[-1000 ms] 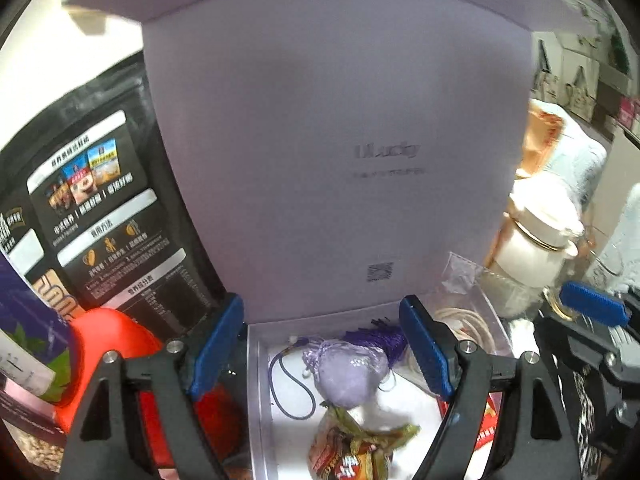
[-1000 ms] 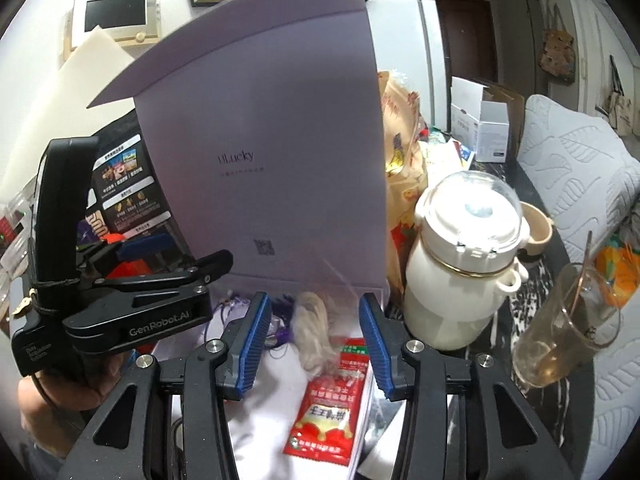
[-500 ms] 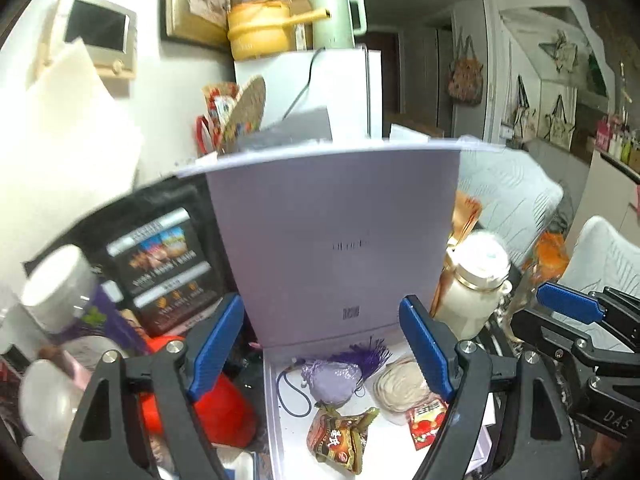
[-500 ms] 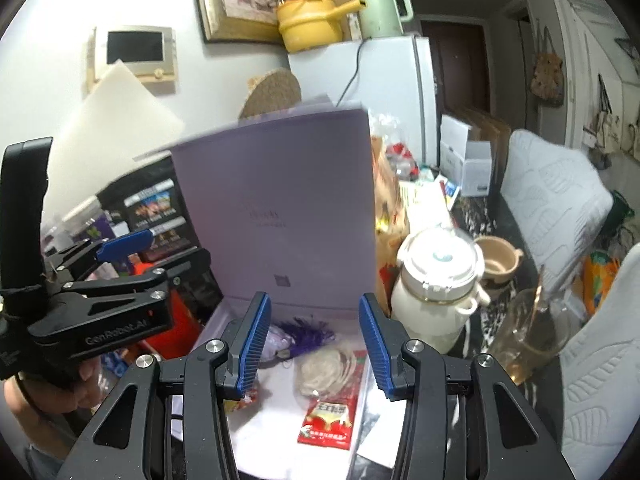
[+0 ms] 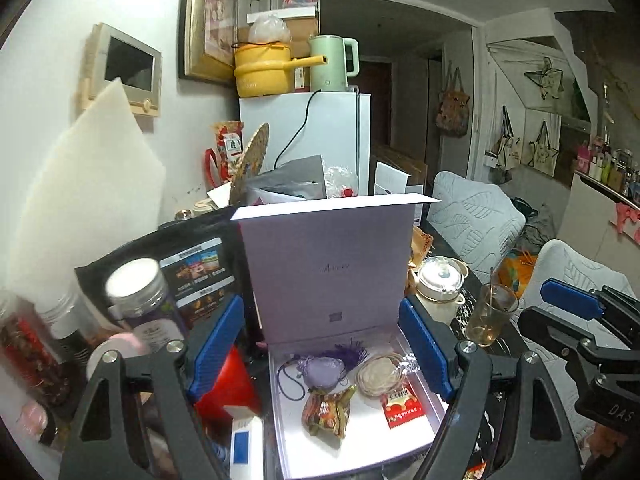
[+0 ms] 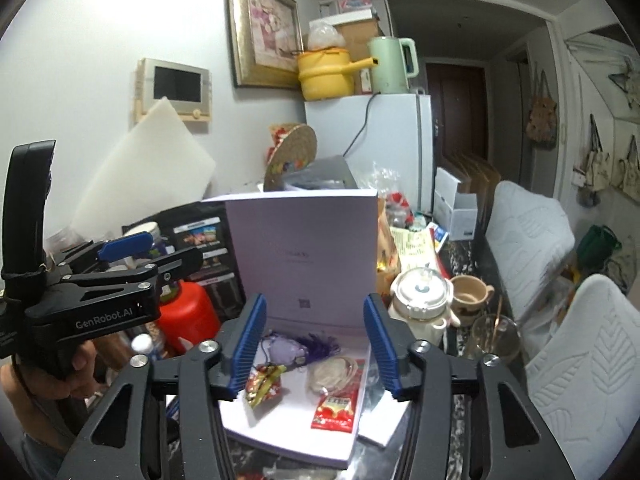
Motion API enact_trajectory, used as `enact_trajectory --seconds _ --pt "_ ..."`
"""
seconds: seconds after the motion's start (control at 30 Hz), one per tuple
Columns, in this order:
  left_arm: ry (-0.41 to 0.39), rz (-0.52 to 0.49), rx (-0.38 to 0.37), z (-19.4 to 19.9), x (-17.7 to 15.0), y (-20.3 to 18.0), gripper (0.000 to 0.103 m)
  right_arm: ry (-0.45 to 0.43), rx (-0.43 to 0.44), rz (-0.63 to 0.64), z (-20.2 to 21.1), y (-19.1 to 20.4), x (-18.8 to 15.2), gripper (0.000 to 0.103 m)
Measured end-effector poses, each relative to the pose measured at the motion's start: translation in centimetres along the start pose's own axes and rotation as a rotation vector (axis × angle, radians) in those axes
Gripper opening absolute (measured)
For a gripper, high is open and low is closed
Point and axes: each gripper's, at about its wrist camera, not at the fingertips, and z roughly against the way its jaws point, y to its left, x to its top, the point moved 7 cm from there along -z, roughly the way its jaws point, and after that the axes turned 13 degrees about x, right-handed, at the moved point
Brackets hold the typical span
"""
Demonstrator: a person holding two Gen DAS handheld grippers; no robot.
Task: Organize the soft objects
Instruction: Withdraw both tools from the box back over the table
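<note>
A white box [image 5: 360,448] lies with its lid [image 5: 328,264] standing upright. On its floor lie a purple sachet [image 5: 322,372] with a tassel, a beige round pad [image 5: 378,374] in clear wrap, a crinkled snack wrapper [image 5: 326,410] and a red packet [image 5: 402,402]. My left gripper [image 5: 320,346] hangs open above and in front of the box, holding nothing. My right gripper [image 6: 315,346] hovers over the box [image 6: 288,428] too; its jaws are opening with nothing pressed between them. Below it lie the sachet [image 6: 282,350], wrapper [image 6: 264,384], pad [image 6: 330,372] and red packet [image 6: 336,410].
A white lidded pot [image 6: 420,296], a mug [image 6: 468,294] and a glass with a spoon [image 6: 494,338] stand right of the box. A red container [image 6: 188,312], a black snack bag [image 5: 192,268] and jars [image 5: 136,296] crowd the left. White chairs [image 6: 592,352] stand at the right.
Both grippers have drawn back and upward from the box, so the lid looks smaller and the room shows behind it. The right jaws have widened a little.
</note>
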Motion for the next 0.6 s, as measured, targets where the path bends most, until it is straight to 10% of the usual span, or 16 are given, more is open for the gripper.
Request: enact_trajectory --seconds 0.6 --pt "-0.013 -0.018 -0.018 6.3 -6.1 1.7 0.103 0.021 -0.015 0.025 5.8 5.8 -6.5 0.075"
